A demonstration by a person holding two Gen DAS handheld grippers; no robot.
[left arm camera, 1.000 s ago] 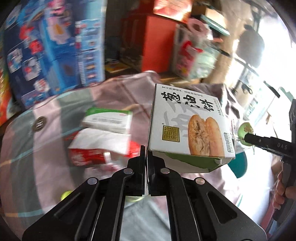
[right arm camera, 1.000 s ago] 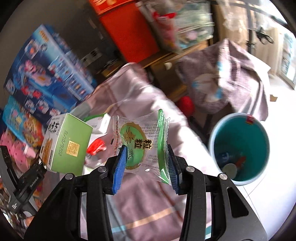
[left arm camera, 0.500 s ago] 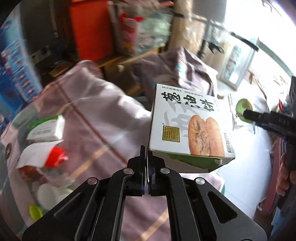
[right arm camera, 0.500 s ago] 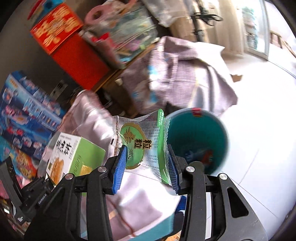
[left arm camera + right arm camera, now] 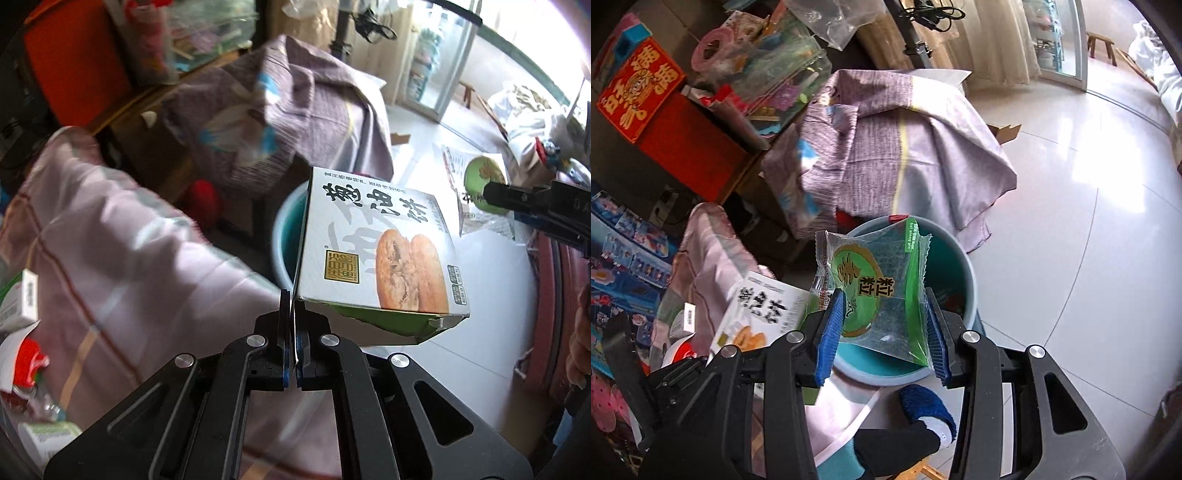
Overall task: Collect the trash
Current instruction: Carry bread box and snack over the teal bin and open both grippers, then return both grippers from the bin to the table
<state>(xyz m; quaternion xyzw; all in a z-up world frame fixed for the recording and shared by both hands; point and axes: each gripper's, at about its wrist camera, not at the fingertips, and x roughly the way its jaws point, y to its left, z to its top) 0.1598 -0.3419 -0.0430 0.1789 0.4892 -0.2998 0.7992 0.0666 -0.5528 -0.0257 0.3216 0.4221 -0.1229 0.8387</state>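
Note:
My left gripper point(image 5: 294, 354) is shut on the flap of a white pastry box point(image 5: 380, 251) with a bread picture and holds it in the air in front of a teal bin point(image 5: 286, 236). My right gripper point(image 5: 882, 332) is shut on a clear and green snack wrapper point(image 5: 875, 291), held just above the teal bin point(image 5: 960, 266) on the floor. The box shows at the left in the right wrist view point(image 5: 761, 314). The wrapper shows at the right in the left wrist view point(image 5: 480, 184).
A table under a pink cloth point(image 5: 110, 258) holds a small white and green box point(image 5: 22, 302), a red-capped item point(image 5: 29, 358) and other litter. A purple cloth covers a heap point(image 5: 905, 147) behind the bin. The person's blue-slippered foot point(image 5: 923, 410) stands by the bin on the white tiled floor point(image 5: 1089, 258).
Both grippers have swung right, away from the table and toward the teal bin. The wrapper now hangs over the bin's mouth and the box is close in front of it. Both grips are unchanged.

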